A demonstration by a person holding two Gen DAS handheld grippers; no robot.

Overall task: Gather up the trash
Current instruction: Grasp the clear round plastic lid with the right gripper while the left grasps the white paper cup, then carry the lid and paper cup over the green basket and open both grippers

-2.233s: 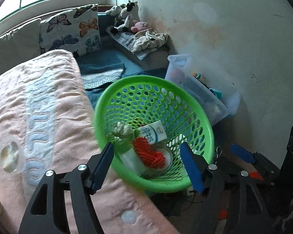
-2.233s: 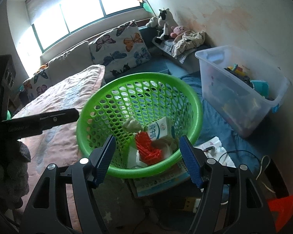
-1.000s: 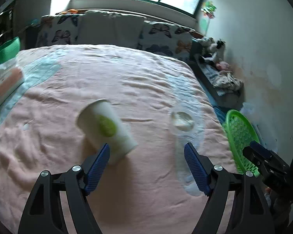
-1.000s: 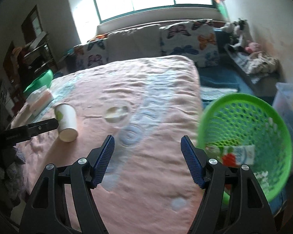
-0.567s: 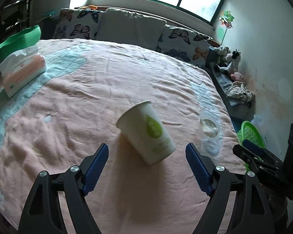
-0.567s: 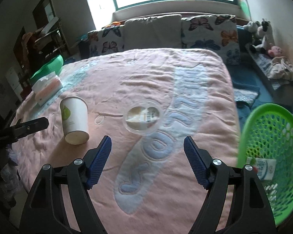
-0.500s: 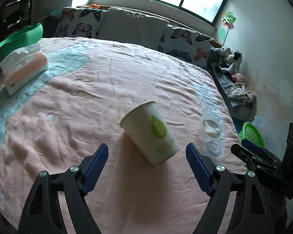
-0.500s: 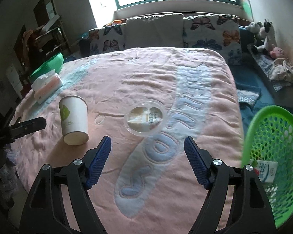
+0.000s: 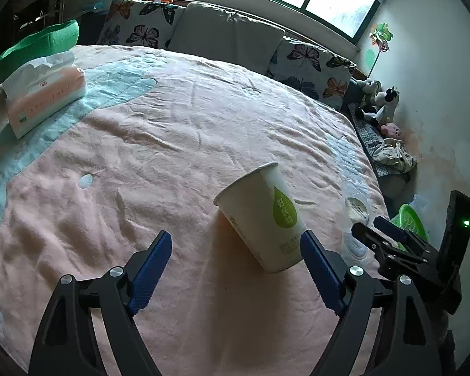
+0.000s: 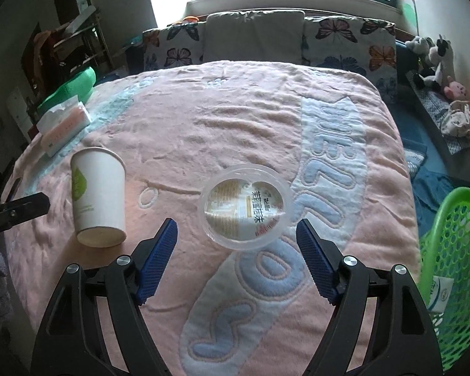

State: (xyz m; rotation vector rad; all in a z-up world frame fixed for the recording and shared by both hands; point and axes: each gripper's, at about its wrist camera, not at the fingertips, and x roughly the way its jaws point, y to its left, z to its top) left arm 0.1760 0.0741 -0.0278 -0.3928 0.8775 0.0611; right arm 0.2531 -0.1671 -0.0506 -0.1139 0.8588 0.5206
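Lining up on the pink blanket [image 10: 235, 125], the left gripper [image 9: 235, 263], jaws just widening and empty, frames the upside-down paper cup [image 9: 261, 217]: light, crushable, best pinched mid-wall. Right of it, the right gripper [image 10: 235, 244] stands spread before the clear plastic lid [image 10: 244, 205], thin, flexible; grab its rim.

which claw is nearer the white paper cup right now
Left. The left claw is open with the paper cup just ahead between its fingers, not yet gripped. The right claw is off to the cup's side, lined up on the clear plastic lid instead.
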